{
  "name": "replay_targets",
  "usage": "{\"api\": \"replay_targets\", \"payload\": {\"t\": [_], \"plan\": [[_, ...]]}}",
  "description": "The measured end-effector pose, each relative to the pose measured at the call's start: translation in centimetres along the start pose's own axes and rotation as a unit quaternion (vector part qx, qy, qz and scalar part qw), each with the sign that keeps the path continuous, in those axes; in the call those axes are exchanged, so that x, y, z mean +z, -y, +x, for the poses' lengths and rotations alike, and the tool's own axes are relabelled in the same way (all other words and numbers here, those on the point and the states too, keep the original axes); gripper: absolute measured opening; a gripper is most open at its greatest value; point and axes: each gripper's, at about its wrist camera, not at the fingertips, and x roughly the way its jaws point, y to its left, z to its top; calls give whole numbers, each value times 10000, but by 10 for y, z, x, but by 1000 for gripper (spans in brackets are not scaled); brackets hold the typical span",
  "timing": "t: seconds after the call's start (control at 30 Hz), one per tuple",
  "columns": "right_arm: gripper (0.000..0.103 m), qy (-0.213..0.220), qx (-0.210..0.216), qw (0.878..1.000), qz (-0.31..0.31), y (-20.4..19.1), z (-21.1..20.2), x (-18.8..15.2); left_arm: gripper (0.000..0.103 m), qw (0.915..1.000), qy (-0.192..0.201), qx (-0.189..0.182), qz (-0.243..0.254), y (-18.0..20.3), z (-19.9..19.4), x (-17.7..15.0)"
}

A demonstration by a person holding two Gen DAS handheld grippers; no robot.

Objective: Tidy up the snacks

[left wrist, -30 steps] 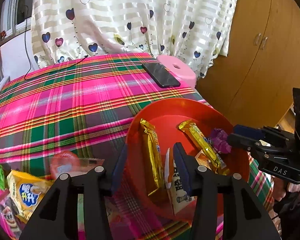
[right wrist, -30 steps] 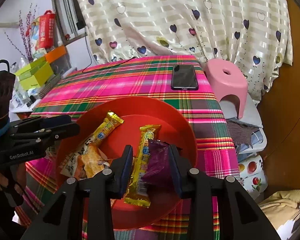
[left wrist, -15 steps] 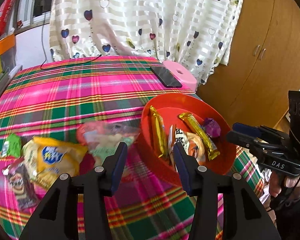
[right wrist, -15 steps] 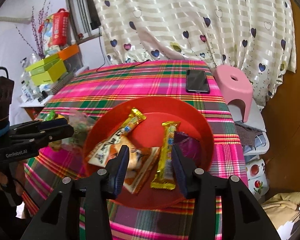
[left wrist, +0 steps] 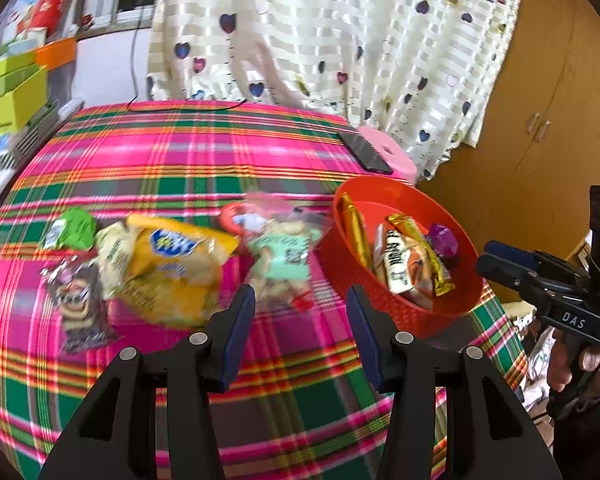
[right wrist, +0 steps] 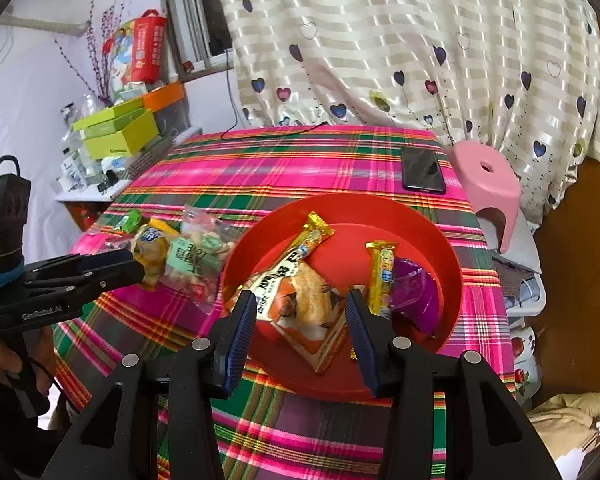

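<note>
One red bowl (right wrist: 452, 280), four snacks inside; five snack packets (left wrist: 172, 268) on cloth; one phone (right wrist: 423, 170).

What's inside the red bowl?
The bowl holds two gold bars, a purple packet and an orange-and-white pack. Anything beneath them is hidden.

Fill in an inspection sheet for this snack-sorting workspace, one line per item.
Surface: plaid tablecloth over the table.
Job's things: red bowl holds two gold bars, an orange-and-white pack and a purple packet; yellow bag, mint bag, green packet and dark packet lie outside on the cloth.
Clutter: phone.
Grippers: left hand-held gripper open, empty; right hand-held gripper opening, nothing gripped.
Cables: black cable at the far edge.
Surroundings: heart curtain, pink stool, green boxes, wooden cabinet.
</note>
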Motion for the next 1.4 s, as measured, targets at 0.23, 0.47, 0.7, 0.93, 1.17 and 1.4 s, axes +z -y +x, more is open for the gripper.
{"api": "replay_targets", "payload": {"t": [0.23,0.47,0.7,0.93,1.17,1.4], "plan": [[44,-49,109,9999,-106,-14,1,-1,49,9991,42,229,-357,-30,-13,-14],[45,-89,235,9995,-210,-28,6,0,49,9973,99,442,-581,-52,-22,-19],[48,-140,401,9984,-363,-46,15,5,49,9959,128,543,-712,-68,-26,-21],[49,-193,527,9973,-479,-62,26,9,49,9936,172,673,-890,-84,-29,-23],[52,-271,655,9959,-555,-76,40,12,49,9902,228,878,-1060,-102,-33,-23],[54,-440,749,9940,-657,-90,57,14,55,9845,267,1097,-1341,-125,-33,-26]]}}
